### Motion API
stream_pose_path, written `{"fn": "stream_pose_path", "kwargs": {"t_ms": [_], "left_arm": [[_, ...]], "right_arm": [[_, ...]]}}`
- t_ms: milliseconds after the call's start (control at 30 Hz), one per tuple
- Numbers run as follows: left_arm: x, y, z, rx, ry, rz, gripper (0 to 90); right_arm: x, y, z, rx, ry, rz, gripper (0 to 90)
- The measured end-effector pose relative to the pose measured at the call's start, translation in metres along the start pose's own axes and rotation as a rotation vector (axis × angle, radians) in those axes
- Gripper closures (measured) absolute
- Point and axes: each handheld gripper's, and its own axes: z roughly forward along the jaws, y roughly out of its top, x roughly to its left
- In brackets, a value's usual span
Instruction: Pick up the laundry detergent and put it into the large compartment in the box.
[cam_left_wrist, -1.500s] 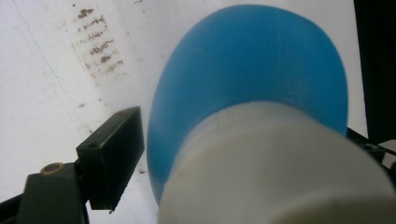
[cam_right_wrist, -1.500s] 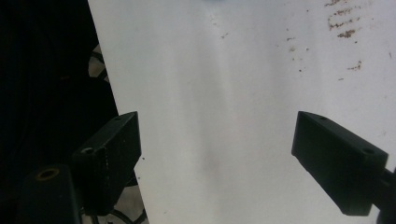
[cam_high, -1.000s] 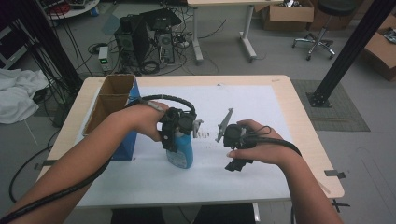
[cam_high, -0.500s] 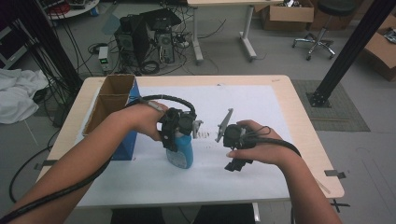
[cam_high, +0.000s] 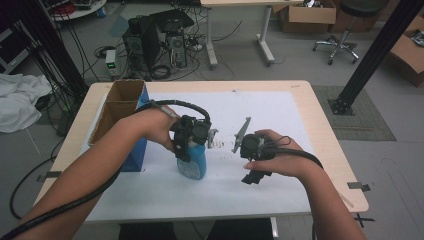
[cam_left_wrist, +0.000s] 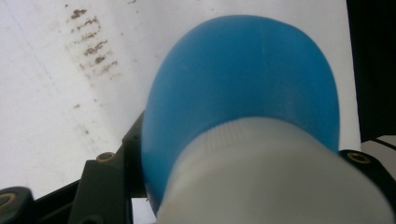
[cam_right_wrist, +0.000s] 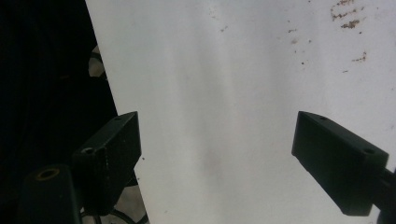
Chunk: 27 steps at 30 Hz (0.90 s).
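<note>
The left tool (cam_high: 192, 150) is clamped on a blue bottle (cam_high: 192, 165) with a white ribbed cap (cam_left_wrist: 275, 177). In the left gripper view the cap fills the space between the two black jaws, one pressing at each side, and the rounded blue body swells away beyond them toward the white paper (cam_left_wrist: 56, 93). From the high view the bottle hangs directly under this tool, its base at or just above the paper; whether it touches cannot be told. The left hand (cam_high: 157, 127) wraps the tool's body and a black cable (cam_high: 182, 104) arcs over the top of it.

The right tool (cam_high: 255, 175) is spread wide and holds nothing. In the right gripper view its jaws stand far apart with bare white paper (cam_right_wrist: 219, 116) between them, and the paper's edge runs just beyond one jaw, with darkness past it. A few brown smudges (cam_right_wrist: 350, 18) lie ahead of this tool on the paper. The right hand (cam_high: 280, 155) grips it, and a grey plate (cam_high: 242, 134) sticks up from its top.

The two tools sit near each other but apart, with a smudged patch (cam_high: 220, 145) on the paper between them. On the far side of the left tool from the right one, an open cardboard box (cam_high: 117, 105) with a blue side stands on the table (cam_high: 325, 125).
</note>
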Motion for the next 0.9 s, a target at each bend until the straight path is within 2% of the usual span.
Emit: {"fn": "stream_pose_path", "kwargs": {"t_ms": [100,200,300,400,533,667,767,900], "left_arm": [[0.001,-0.002,-0.012,-0.003,0.013,-0.005,40.3],[0.001,-0.005,-0.024,-0.015,0.02,-0.037,40.3],[0.001,-0.006,-0.036,-0.012,0.04,-0.044,40.3],[0.002,-0.008,-0.045,-0.004,0.034,-0.07,40.3],[0.007,-0.012,-0.056,0.007,0.026,-0.159,40.4],[0.012,-0.016,-0.07,0.007,0.041,-0.329,40.3],[0.014,-0.02,-0.082,-0.015,0.046,-0.423,40.4],[0.016,-0.02,-0.095,-0.011,0.031,-0.499,40.4]], "right_arm": [[0.0,0.0,0.0,0.0,-0.002,-0.004,15.8],[0.0,0.001,0.0,-0.003,-0.003,-0.006,15.8],[0.001,0.003,0.0,-0.003,-0.001,-0.007,15.8],[0.001,0.005,-0.001,-0.002,-0.001,-0.012,15.8],[0.002,0.008,0.0,-0.012,0.0,-0.025,15.8],[0.002,0.008,0.001,-0.009,0.0,-0.035,15.8],[0.003,0.009,0.002,-0.004,0.002,-0.039,15.9],[0.002,0.009,-0.001,-0.01,-0.004,-0.038,15.8]]}}
